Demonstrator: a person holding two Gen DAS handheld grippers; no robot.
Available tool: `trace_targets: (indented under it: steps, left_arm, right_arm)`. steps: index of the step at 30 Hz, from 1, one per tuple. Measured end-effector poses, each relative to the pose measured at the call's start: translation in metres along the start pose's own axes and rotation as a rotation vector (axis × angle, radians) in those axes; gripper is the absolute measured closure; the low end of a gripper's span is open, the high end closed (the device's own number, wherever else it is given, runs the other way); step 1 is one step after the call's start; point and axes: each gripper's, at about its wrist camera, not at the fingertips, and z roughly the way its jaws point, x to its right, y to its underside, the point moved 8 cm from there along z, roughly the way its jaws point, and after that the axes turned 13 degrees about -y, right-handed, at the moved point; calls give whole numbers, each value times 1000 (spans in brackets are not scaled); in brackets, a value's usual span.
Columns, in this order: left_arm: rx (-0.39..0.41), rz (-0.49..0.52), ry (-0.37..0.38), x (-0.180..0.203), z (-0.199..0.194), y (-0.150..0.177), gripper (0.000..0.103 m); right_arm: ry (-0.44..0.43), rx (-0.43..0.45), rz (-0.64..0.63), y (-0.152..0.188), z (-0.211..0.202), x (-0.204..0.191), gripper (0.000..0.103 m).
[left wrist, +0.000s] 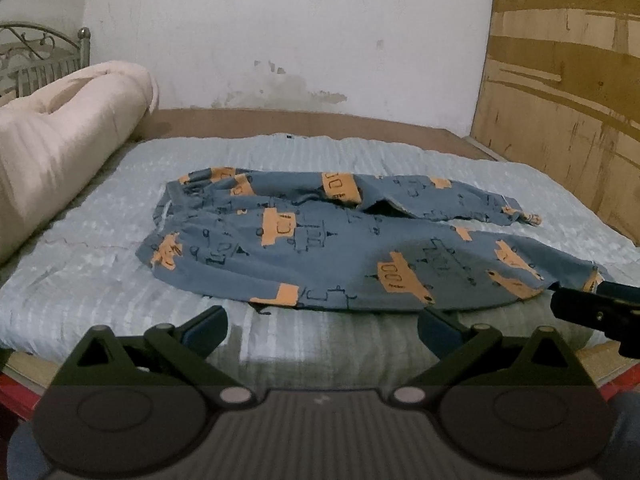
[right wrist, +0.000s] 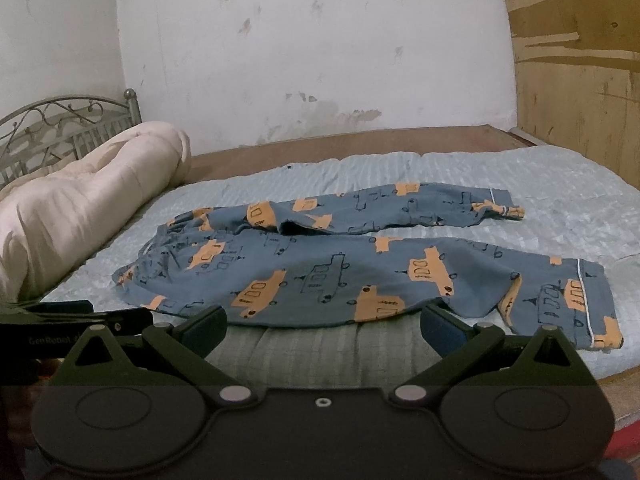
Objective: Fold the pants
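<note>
Nothing of the fold is done yet, as far as you can see. Your bed carries a pale blue ribbed cover, with a rolled cream quilt lying along its left side, apart from your work. On the middle of the cover lie the pants, blue with orange and outlined vehicles, spread out full length: the waistband points left toward the quilt, and the two legs run to the right, side by side with a gap of cover showing between them toward the cuffs. The near leg lies close to the bed's front edge; the far leg is creased and bunched near the crotch. No layer is laid over another on purpose, so every fold is left for you: by my judgement, one leg over the other first, then the length halved.

Your left claw hangs spread wide and empty just short of the near leg's edge. Your right claw is likewise spread and empty, near the cuff of the near leg. Neither touches cloth.
</note>
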Motion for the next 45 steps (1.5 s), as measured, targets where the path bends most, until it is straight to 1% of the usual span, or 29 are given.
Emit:
trace_targets:
  steps: [12, 23, 25, 26, 29, 33, 35, 37, 38, 39, 42, 44, 45]
  left_arm:
    - [-45, -3, 4, -1, 16, -9, 0]
    - [-100, -13, 16, -4, 42, -25, 0]
    - [-104, -13, 29, -8, 49, -34, 0]
    - [-100, -24, 34, -12, 52, -41, 0]
    - [-65, -54, 26, -27, 67, -72, 0]
    - [8, -84, 40, -45, 96, -120, 0]
    - [61, -69, 82, -48, 113, -143, 0]
    - [81, -39, 98, -52, 134, -163, 0]
    - [78, -19, 109, -53, 148, -172, 0]
    - [72, 1, 119, -54, 161, -181, 0]
    - [68, 65, 126, -58, 203, -202, 0]
    - [51, 111, 139, -57, 232, -213, 0]
    - [33, 128, 131, -56, 247, -217, 0]
  right_arm:
    - [-6, -12, 1, -8, 15, 4, 1]
    - [-38, -9, -21, -29, 33, 7, 1]
    - [-57, -10, -29, -36, 39, 11, 1]
    - [-89, -19, -29, -42, 44, 14, 1]
    - [-152, -36, -58, -66, 59, 26, 1]
    - [-234, -70, -131, -104, 89, 39, 1]
    - [-290, -108, -152, -122, 112, 45, 1]
    - [-346, -159, -192, -139, 141, 51, 1]
    - [-362, -181, -220, -147, 156, 55, 1]
    - [-363, -195, -245, -155, 170, 59, 1]
    - [-325, -230, -300, -180, 218, 84, 1]
    - [-300, -261, -304, -191, 250, 102, 1]
    - [-299, -279, -297, -196, 266, 111, 1]
